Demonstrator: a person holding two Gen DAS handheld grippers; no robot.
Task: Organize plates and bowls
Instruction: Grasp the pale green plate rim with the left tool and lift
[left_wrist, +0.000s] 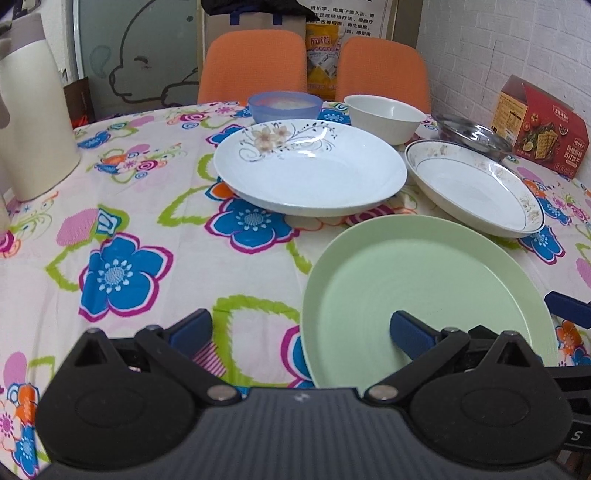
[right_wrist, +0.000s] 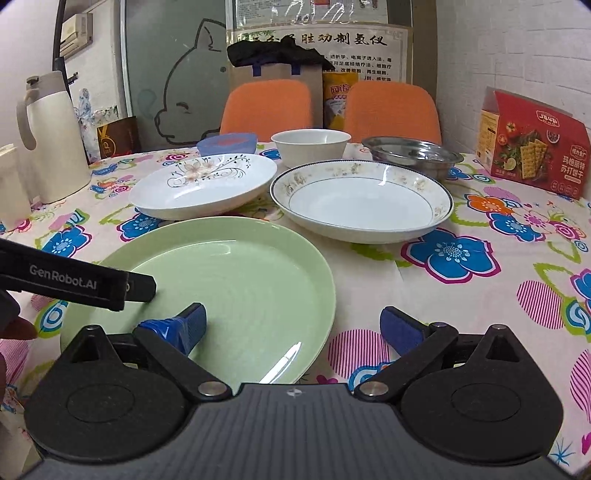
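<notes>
A green plate (left_wrist: 424, 288) (right_wrist: 236, 280) lies nearest on the flowered tablecloth. My left gripper (left_wrist: 301, 330) is open and straddles its left rim, one finger above the plate, one over the cloth. My right gripper (right_wrist: 291, 326) is open too, astride the plate's right rim. Behind lie a white floral plate (left_wrist: 310, 170) (right_wrist: 203, 184) and a gold-rimmed deep plate (left_wrist: 476, 188) (right_wrist: 362, 199). Further back stand a blue bowl (left_wrist: 284, 105) (right_wrist: 227, 144), a white bowl (left_wrist: 386, 116) (right_wrist: 310, 146) and a steel bowl (left_wrist: 472, 136) (right_wrist: 412, 153).
A cream thermos jug (left_wrist: 33, 110) (right_wrist: 55, 140) stands at the left, a red cracker box (left_wrist: 539, 125) (right_wrist: 532, 144) at the right by the brick wall. Two orange chairs (left_wrist: 255, 66) (right_wrist: 269, 107) sit behind the table. The left gripper's body (right_wrist: 77, 284) reaches across the plate.
</notes>
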